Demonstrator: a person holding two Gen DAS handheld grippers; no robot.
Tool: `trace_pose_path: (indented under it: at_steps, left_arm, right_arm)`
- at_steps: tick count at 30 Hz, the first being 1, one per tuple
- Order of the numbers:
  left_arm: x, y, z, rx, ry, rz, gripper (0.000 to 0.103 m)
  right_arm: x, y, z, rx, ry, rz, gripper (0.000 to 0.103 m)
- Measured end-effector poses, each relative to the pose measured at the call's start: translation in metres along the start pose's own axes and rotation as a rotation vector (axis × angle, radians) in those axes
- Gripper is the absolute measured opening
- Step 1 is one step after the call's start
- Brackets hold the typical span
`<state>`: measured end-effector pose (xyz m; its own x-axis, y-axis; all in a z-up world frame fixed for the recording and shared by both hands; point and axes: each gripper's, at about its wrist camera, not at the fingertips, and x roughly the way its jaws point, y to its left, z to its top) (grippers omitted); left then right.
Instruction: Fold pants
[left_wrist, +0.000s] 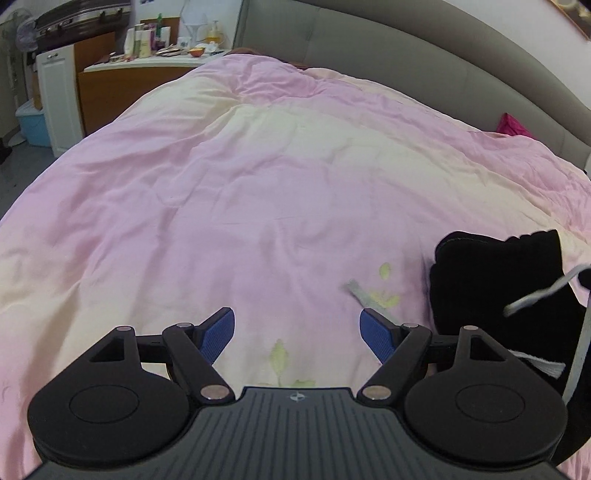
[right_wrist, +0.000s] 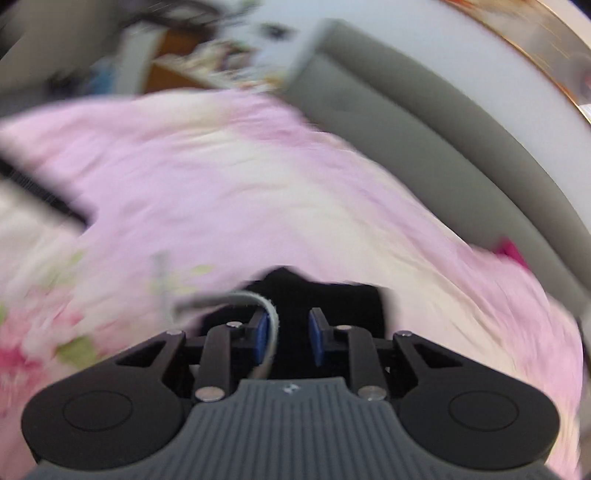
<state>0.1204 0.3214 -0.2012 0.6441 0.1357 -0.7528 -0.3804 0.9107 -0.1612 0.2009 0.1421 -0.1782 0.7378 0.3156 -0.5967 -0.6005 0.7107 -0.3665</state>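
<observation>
- The left black two-finger gripper with blue ribbed pads (left_wrist: 297, 334) fills the bottom of the left wrist view; its fingers are spread wide with only bedding between them, grasping nothing.
- It hangs over a wrinkled pink and cream quilt with pale green leaf prints (left_wrist: 258, 192) that covers the bed.
- The folded black fabric pants (left_wrist: 495, 280) lie on the quilt to the right of this gripper and slightly ahead of it, just beside its right finger (left_wrist: 376, 338), without clear contact.
- As a dark compact bundle, the pants show no clear long axis or pointing direction from here; one corner rises at the far right.
- A grey-white flat drawstring cord (left_wrist: 535, 299) loops across the pants' right side, and another flat grey end (left_wrist: 364, 295) lies on the quilt near the right finger.
- In the blurred right wrist view, the right black two-finger gripper with blue pads (right_wrist: 287, 339) sits directly over the pants (right_wrist: 347, 302), which spread ahead of and beneath its fingers.
- Its fingers stand narrowly apart with a gap visible; the cord (right_wrist: 271, 321) curves down against the left pad. Blur prevents telling whether cloth is pinched.
- A grey padded headboard (left_wrist: 424, 62) curves behind the bed, and a cluttered wooden dresser (left_wrist: 147, 70) stands at far left.
</observation>
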Motion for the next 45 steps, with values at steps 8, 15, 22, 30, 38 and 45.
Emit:
trace_pose_path:
  at_steps: [8,15,22,30,38,45]
  left_arm:
    - [0.001,-0.058,-0.020,0.210,0.050,-0.117,0.091]
    - [-0.012,-0.034,-0.012,0.114,0.001,0.004,0.091]
    - [-0.001,-0.008,-0.009,-0.018,0.031,0.003,0.091]
    - [0.004,-0.038,-0.017,0.105,0.025,-0.102,0.091]
    - [-0.001,-0.105,-0.020,0.324,-0.087,-0.240,0.091]
    - [0.036,-0.170,-0.004,0.391,-0.096,-0.330,0.091]
  right_arm:
    - [-0.010,-0.146,-0.075,0.473,0.166,-0.107,0.029]
    - [-0.024,-0.037,-0.031,0.148,-0.097,0.133,0.050]
    - [0.035,0.091,-0.011,-0.355,0.101,0.272,0.032]
    - [0.004,-0.004,-0.008,-0.014,0.042,0.036,0.000]
    - [0.005,-0.170,-0.109,0.484,0.231,0.023,0.007]
    - [-0.029,-0.219,-0.165,0.568,0.159,-0.009,0.020]
